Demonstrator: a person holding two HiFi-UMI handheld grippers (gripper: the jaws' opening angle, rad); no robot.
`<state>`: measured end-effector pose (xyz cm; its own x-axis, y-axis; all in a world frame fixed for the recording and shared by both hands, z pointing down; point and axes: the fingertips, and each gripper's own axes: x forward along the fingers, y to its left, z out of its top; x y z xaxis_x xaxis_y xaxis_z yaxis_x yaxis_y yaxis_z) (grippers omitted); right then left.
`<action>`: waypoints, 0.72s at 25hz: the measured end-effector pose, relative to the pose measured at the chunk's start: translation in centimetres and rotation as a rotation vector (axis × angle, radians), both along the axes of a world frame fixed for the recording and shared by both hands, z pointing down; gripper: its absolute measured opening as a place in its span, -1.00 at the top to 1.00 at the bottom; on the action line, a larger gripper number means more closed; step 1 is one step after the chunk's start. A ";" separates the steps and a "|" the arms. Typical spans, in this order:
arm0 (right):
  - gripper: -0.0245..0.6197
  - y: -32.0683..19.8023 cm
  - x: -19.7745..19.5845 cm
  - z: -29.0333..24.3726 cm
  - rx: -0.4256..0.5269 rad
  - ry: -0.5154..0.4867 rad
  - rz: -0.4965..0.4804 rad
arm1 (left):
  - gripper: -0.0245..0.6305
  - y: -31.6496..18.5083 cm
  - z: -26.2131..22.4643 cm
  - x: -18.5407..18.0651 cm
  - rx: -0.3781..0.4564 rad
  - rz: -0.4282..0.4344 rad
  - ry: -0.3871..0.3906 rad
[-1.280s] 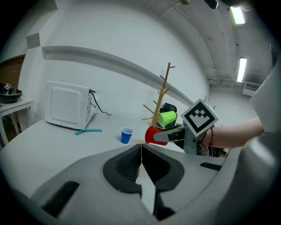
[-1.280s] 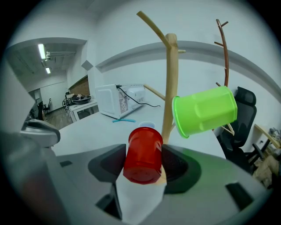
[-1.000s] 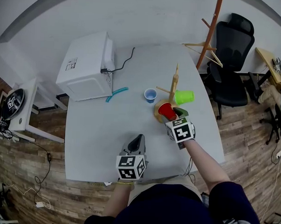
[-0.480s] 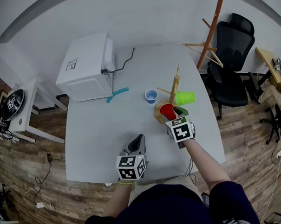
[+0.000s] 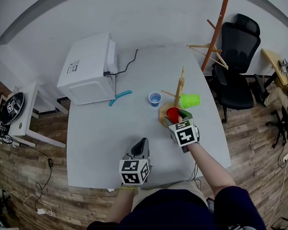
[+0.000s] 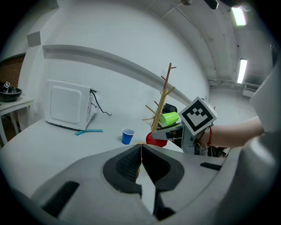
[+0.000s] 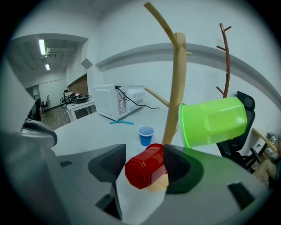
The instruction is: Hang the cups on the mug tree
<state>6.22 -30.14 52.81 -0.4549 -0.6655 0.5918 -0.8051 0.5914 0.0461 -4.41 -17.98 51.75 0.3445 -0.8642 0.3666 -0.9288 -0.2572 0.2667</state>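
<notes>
On the pale grey tabletop [image 5: 104,144], toward its right side, stands a wooden mug tree [image 5: 179,86] with a round base and slanting pegs. A green cup [image 7: 213,122] hangs on one of its pegs, lying on its side with the mouth toward the trunk. The right tool [image 5: 177,118] is at the near side of the tree and is clenched on a red cup [image 7: 145,167]. The cup fills the gap between the two jaws, lies on its side with its base toward the person and its mouth toward the trunk, and sits low beside the trunk, under the green cup and above the tree's base. Whether a peg has entered the red cup cannot be made out. A blue cup [image 5: 155,97] stands upright on the tabletop just left of the tree, apart from it. The left tool [image 6: 140,149] is near the front edge of the tabletop, well apart from the tree, pointing away from the person; its jaws are pressed together with nothing between them. At the far left corner sits a white box-like appliance [image 5: 89,67] with a black cable [image 5: 128,64] running from its side across the tabletop. A teal strip [image 5: 120,96] lies flat between the appliance and the blue cup. Beyond the right edge of the tabletop are a black office chair [image 5: 237,59] and a wooden coat stand [image 5: 215,29] on the wood floor.
</notes>
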 end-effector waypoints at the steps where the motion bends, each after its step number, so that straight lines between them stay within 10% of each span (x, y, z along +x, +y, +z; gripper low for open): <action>1: 0.12 0.0 0.0 0.0 0.001 0.000 0.001 | 0.86 0.0 0.0 0.0 0.000 0.001 0.000; 18: 0.12 1.2 -0.1 -1.4 0.037 -0.014 0.011 | 0.86 0.2 -0.4 0.3 0.012 0.025 0.003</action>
